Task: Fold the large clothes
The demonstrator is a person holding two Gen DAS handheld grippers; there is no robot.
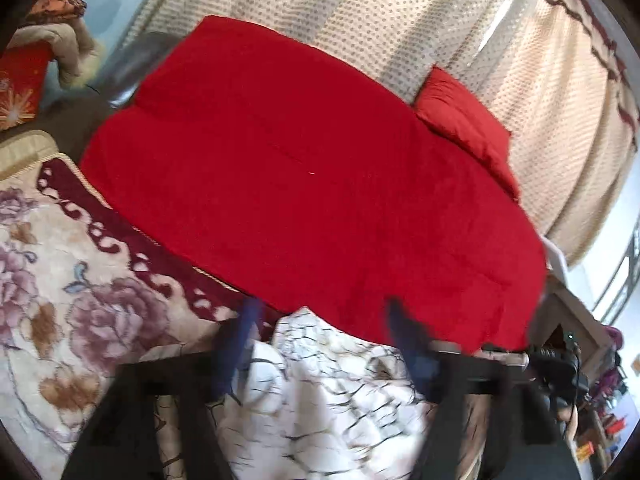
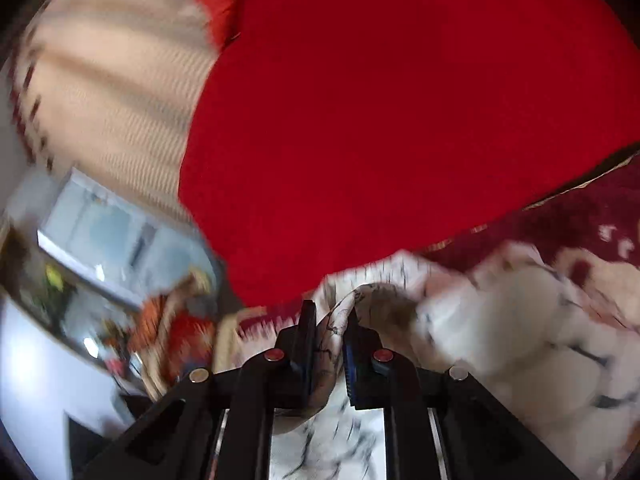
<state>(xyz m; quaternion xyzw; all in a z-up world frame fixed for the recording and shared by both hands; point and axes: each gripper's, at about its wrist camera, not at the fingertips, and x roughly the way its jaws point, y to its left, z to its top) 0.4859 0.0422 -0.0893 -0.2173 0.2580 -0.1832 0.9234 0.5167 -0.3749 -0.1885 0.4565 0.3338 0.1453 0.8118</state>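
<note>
1. The right tongs (image 2: pixel 329 322) are clamped on a bunched fold of the white garment (image 2: pixel 500 320), a white cloth with dark crack-like lines; the cloth stands pinched between the two pads.
2. The left tongs (image 1: pixel 324 320) stand wide apart, nothing pressed between them; the same white garment (image 1: pixel 332 392) lies crumpled just below, at 6 o'clock in the left wrist view.
3. The garment rests on a floral blanket (image 1: pixel 60 272) beside a red quilt (image 1: pixel 300 168), which fills the middle of that view.
4. A red pillow (image 1: pixel 460 120) sits at 2 o'clock, against dotted cream curtains (image 1: pixel 360 12).
5. Both views are blurred.
</note>
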